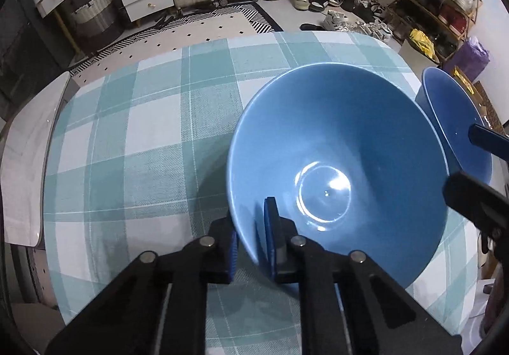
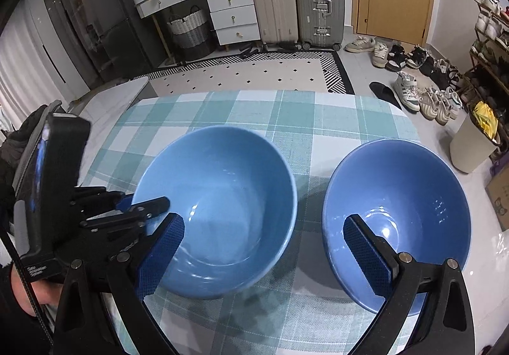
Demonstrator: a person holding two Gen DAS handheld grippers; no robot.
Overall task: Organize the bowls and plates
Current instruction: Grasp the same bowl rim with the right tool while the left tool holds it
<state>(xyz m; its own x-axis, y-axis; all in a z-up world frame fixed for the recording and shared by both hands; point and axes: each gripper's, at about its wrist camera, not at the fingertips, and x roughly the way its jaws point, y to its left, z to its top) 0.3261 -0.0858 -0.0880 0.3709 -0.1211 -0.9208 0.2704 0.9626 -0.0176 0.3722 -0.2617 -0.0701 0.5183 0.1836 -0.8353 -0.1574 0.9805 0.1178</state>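
Bowls sit side by side on the checked tablecloth (image 2: pixel 241 107) — two of them, both blue, shiny and hard. I think they are ceramic, so they would be a bit heavy, slippery on the glaze, and would chip or break if dropped or banged together. The thin wall just under the rim is the best place to pinch, one pad inside and one outside. The left gripper (image 1: pixel 253 247) is doing just that: its jaws are shut on the near rim of the left bowl (image 1: pixel 337 170), at about 7 o'clock on that bowl in the left wrist view, with one blue pad inside the bowl and the other pressed on the outside. A grip on one edge like this may let the bowl tip, so it should be lifted slowly. The right gripper (image 2: pixel 264 253) has its jaws wide open and holds nothing. In the right wrist view its right pad hangs inside the right bowl (image 2: pixel 397 212), near 7 o'clock of that rim, and its left pad reaches over the near edge of the left bowl; whether either pad touches I cannot tell
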